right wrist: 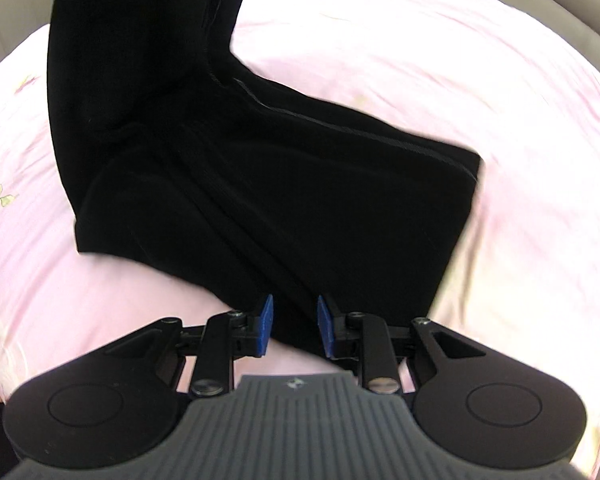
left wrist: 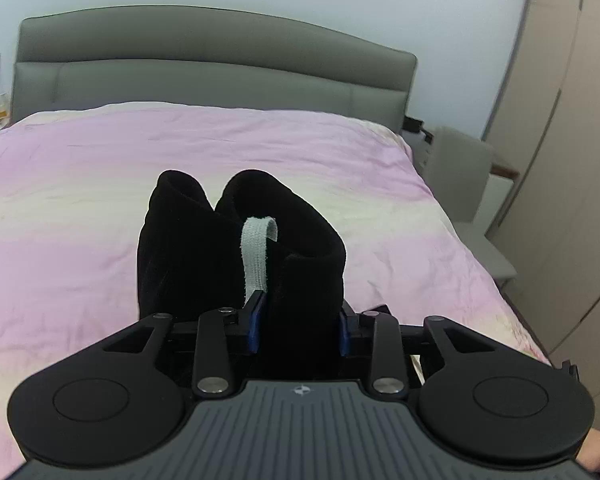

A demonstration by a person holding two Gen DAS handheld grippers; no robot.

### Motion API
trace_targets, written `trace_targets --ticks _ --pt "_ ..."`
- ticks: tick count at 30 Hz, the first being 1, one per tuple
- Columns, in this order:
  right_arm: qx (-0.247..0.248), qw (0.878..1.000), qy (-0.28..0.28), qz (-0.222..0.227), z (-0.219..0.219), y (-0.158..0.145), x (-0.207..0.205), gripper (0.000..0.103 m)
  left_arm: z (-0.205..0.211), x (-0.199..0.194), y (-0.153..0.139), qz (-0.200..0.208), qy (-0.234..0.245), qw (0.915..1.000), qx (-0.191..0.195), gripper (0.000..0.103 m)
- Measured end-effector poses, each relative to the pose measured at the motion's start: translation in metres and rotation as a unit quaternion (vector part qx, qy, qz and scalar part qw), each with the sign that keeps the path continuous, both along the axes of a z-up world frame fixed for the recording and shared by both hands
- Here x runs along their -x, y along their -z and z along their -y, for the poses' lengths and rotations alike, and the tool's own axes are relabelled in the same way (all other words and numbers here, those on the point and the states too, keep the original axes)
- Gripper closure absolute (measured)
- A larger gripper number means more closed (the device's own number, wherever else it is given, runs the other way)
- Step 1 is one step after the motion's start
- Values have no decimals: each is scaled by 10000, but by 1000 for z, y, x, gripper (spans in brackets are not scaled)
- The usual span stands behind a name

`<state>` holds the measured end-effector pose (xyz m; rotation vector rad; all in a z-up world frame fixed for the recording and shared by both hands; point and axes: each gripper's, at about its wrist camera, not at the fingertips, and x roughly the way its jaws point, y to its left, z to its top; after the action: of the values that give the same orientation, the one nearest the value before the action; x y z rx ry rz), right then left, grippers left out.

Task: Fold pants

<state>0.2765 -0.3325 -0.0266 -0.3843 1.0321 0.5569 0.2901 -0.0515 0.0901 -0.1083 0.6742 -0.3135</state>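
The black pants (right wrist: 260, 168) lie partly on the pink bed. One end rises to the top left of the right wrist view. My left gripper (left wrist: 300, 320) is shut on the bunched waistband of the pants (left wrist: 300, 248) and holds it up above the bed; a grey drawstring loop (left wrist: 256, 252) sticks up from it. My right gripper (right wrist: 294, 326) is open, its blue pads (right wrist: 265, 322) on either side of the near edge of the pants fabric, low over the bed.
The pink bedspread (left wrist: 100, 184) covers the bed, with a grey headboard (left wrist: 204, 60) at the far end. A grey chair (left wrist: 464, 172) and beige wardrobe doors (left wrist: 560, 140) stand to the right of the bed.
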Motion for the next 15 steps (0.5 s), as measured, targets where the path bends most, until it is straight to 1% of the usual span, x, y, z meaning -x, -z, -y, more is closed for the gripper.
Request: trace_targets --ticks 2,4,6,8,9,11,12,14,15 --pt "-54 9999 123 -24 20 5 5 82 40 -7 18 -156 366 9992 -65 68" --pt "-115 9996 255 -73 39 11 10 82 79 -11 41 -322 719 9965 -268 68" --pt "-187 9990 392 -130 59 15 13 82 112 -15 70 -594 1036 9915 -513 69" --pt "-268 9983 485 -181 72 20 16 82 141 -18 107 -996 1309 9828 -834 69" --pt "-307 9980 520 -210 77 23 17 82 151 -20 129 -1186 1404 9777 -1012 69" --pt "-355 9975 548 -253 84 28 18 82 160 -19 155 -1354 1532 9725 -1118 67" --pt "-376 9975 539 -269 87 30 20 82 161 -13 162 -1382 1670 9701 -1090 64" --pt "-397 9975 516 -282 90 33 21 81 160 -12 165 -1474 1895 9655 -1010 58" --pt "-409 9975 507 -287 92 33 20 81 157 -14 162 -1529 2006 9635 -897 52"
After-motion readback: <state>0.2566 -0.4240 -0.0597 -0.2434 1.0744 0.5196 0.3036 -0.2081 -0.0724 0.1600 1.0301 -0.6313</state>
